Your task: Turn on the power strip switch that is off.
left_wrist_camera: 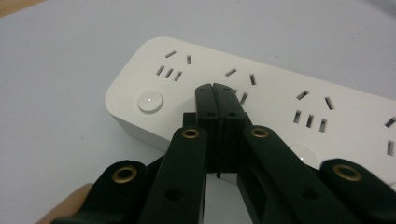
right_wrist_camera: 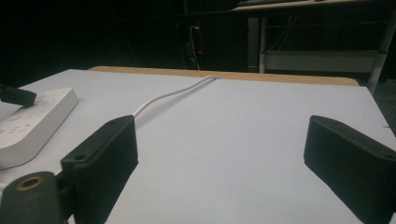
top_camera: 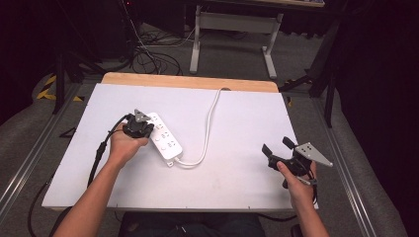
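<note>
On the white table (top_camera: 237, 148) I see the power strip (top_camera: 165, 138) lying left of centre, its cord (top_camera: 210, 123) running to the far edge, my left gripper (left_wrist_camera: 213, 87) pressing closed, empty jaws on its top, my right gripper (top_camera: 279, 146) gaping empty near the right edge.

power strip (top_camera: 165, 138) on table's (top_camera: 237, 182) left, left tongs (left_wrist_camera: 215, 88) on it
</note>
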The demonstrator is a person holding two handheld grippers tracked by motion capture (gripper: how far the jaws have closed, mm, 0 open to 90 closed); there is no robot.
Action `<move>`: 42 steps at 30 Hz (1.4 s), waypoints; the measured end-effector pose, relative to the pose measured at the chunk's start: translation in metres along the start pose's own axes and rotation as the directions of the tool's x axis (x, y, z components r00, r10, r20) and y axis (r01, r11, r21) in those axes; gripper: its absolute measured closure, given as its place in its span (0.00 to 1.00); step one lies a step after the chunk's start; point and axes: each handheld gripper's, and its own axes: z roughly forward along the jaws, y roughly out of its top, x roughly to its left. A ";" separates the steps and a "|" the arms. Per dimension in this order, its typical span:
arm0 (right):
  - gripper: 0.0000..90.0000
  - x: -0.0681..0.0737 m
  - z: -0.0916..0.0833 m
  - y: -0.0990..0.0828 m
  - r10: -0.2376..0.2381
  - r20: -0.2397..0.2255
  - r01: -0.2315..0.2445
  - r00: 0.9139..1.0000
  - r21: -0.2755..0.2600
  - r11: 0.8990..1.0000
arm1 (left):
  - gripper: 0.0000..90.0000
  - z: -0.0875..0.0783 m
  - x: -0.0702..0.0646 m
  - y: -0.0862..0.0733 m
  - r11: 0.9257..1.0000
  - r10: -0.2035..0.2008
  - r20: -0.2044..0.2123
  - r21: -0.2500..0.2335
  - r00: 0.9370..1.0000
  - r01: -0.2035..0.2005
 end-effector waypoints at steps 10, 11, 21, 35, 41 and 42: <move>0.11 0.000 -0.003 0.001 0.001 0.001 -0.001 1.000 -0.006 1.000 | 1.00 0.002 0.000 0.000 1.000 -0.003 0.012 0.005 1.000 0.003; 0.11 0.000 -0.003 0.001 0.001 0.001 -0.001 1.000 -0.006 1.000 | 1.00 0.002 -0.002 0.001 1.000 -0.003 0.008 0.008 1.000 0.003; 0.11 0.000 -0.005 0.001 0.001 0.000 -0.001 1.000 -0.008 1.000 | 1.00 0.002 -0.006 0.002 1.000 0.005 -0.011 0.015 1.000 -0.005; 0.12 0.002 -0.009 0.001 -0.004 0.002 0.004 1.000 -0.011 1.000 | 1.00 0.002 -0.004 0.002 1.000 -0.014 0.000 0.015 1.000 0.014; 0.12 0.003 -0.009 0.001 -0.005 0.002 0.005 1.000 -0.011 1.000 | 1.00 0.002 -0.004 0.002 1.000 -0.017 0.003 0.013 1.000 0.017; 0.12 0.003 -0.009 0.001 -0.005 0.001 0.005 1.000 -0.010 1.000 | 1.00 0.002 -0.004 0.002 1.000 -0.017 0.004 0.014 1.000 0.017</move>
